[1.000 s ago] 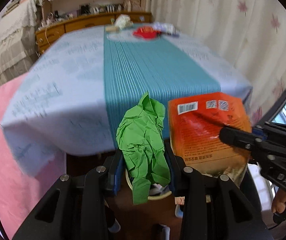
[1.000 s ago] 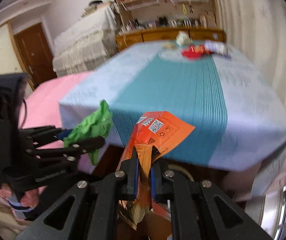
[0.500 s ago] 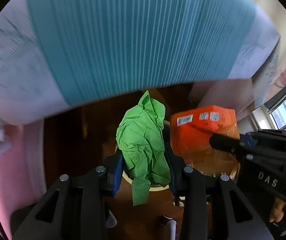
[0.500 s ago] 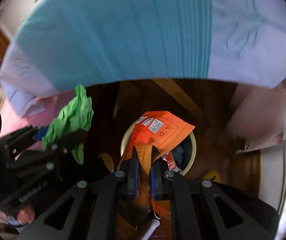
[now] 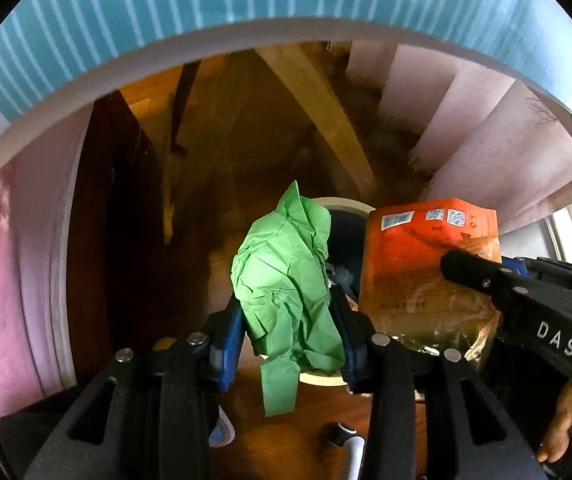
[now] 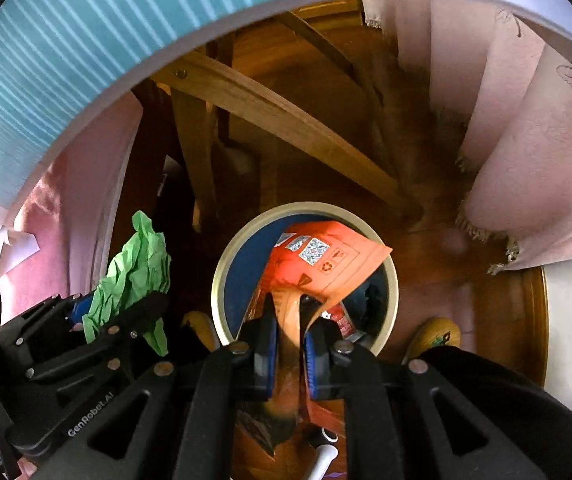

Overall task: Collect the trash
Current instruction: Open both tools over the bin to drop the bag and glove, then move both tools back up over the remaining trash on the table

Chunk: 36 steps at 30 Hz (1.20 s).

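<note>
My left jaws (image 5: 286, 320) are clamped on a crumpled green paper (image 5: 286, 280), which fills the space between the blue pads and sticks out past them toward twelve o'clock; they have just been opening a little, with the paper between them and both pads against it. In that view the paper covers part of a round bin (image 5: 342, 202), whose pale rim shows just beyond it at one o'clock. My right jaws (image 6: 288, 332) pinch the folded lower end of an orange packet (image 6: 318, 264), and they too have just been easing apart with the packet between them. The packet's printed end, with its square codes, reaches over the bin's dark blue inside, and the bin's rim (image 6: 222, 264) rings it. From the right wrist, the left jaws and their green paper sit at nine o'clock, outside the rim. From the left wrist, the right jaws come in from three o'clock, gripping the packet near its side. The bin stands on a wooden floor (image 6: 446, 280) under the desk, whose striped teal cloth (image 5: 206, 8) arcs across twelve o'clock. A pink curtain (image 6: 526, 160) hangs at two o'clock.
</note>
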### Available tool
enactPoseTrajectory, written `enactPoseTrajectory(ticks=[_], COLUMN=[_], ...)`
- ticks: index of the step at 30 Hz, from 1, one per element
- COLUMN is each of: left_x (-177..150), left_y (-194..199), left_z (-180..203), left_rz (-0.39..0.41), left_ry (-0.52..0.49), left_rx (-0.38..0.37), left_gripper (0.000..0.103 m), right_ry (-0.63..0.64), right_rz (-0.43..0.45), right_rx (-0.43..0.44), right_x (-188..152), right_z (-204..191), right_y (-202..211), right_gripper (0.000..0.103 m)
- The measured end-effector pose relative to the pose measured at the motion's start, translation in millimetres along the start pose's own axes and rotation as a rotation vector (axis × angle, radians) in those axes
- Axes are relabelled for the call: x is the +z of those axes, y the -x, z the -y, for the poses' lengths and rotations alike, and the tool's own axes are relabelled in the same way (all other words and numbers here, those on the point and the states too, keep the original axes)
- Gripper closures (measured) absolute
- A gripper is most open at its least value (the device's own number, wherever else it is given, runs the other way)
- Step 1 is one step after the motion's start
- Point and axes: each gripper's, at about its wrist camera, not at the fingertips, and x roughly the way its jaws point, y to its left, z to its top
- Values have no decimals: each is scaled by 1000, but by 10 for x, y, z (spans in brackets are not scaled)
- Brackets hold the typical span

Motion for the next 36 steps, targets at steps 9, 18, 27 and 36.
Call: enactPoseTrajectory(ticks=[9,18,27,36], left_x=[81,77,56,64], left_y=[-4,10,116,348], left_z=[-66,-71,-42,-94], left_rz=[-13,1,38,60], left_ry=[43,48,44,95], left_rx=[18,30,15,5], left_gripper=[24,20,20,1], right_ry=[-7,-8,-13,-15], right_rz=[-10,1,19,64], right_rx=[-52,-64,-62,-51], right_x=[43,35,0,-49], right_z=[23,46,77,112], right_y=[-111,-84,-31,141], right_gripper=[64,58,58,58])
